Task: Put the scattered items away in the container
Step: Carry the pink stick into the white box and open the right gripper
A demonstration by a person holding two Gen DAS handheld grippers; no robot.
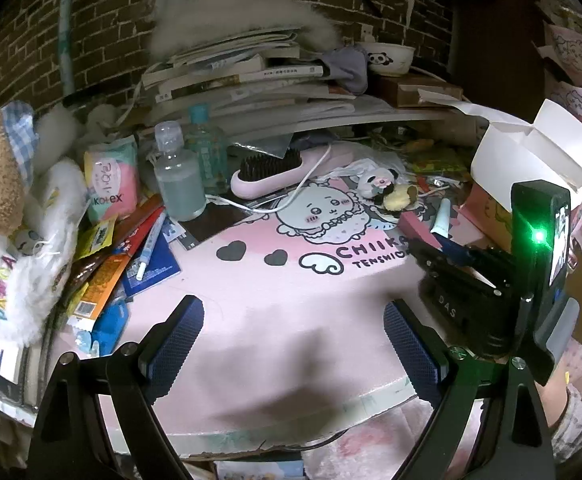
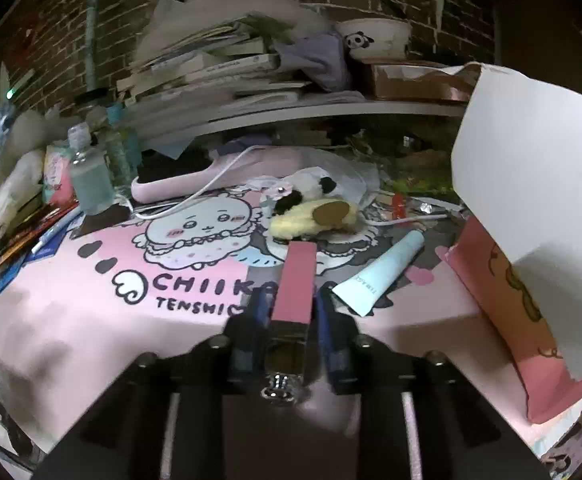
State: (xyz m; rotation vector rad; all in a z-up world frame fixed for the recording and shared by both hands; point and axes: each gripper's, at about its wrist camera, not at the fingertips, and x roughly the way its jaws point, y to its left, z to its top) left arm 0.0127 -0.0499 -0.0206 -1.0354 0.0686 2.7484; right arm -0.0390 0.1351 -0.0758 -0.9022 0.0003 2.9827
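My right gripper (image 2: 294, 312) is shut on a long pink box (image 2: 295, 280) and holds it over the pink Chiikawa mat (image 2: 91, 320). It also shows in the left wrist view (image 1: 451, 252), at the right. My left gripper (image 1: 291, 344) is open and empty above the mat's front edge. A light blue tube (image 2: 383, 272) lies on the mat just right of the pink box. A panda and yellow plush (image 2: 311, 208) lies behind it. The white open box (image 2: 531, 184) with a pink printed side stands at the right; it also shows in the left wrist view (image 1: 531, 152).
A pink hairbrush (image 1: 267, 172) with a white cable, two clear bottles (image 1: 179, 176), a Kotex pack (image 1: 111, 184), pens and packets (image 1: 131, 248) crowd the left and back. A shelf with stacked books (image 1: 251, 76) and a panda bowl (image 1: 387, 56) hangs over the back.
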